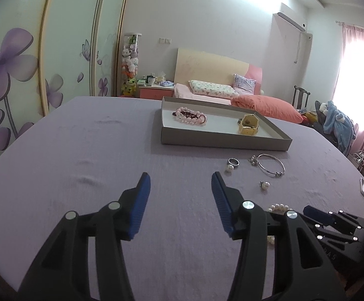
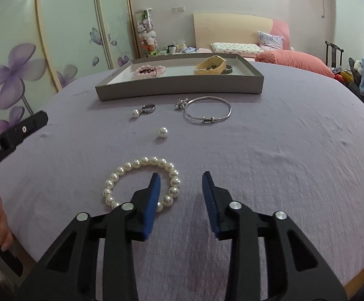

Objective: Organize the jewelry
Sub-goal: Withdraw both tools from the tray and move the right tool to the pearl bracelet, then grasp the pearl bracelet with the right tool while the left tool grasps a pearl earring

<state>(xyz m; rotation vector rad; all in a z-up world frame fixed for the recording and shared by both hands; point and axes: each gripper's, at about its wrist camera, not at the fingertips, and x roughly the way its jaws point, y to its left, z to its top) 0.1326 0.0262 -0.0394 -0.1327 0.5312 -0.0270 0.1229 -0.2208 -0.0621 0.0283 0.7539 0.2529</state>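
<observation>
lilac cloth (image 2: 269,150), grey tray (image 2: 179,85), white pearl bracelet (image 2: 121,173), blue-tipped tools

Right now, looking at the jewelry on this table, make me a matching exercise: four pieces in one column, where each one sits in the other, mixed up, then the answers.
Column one:
1. pearl bracelet
2. pink bead bracelet
3. silver bangle
4. yellow watch

Column two:
A. inside the tray, left part
B. on the cloth, just in front of the tray
C. inside the tray, right part
D. on the cloth, at the right gripper fingertips

Pairs: 1-D, 2-A, 3-B, 4-C
</observation>
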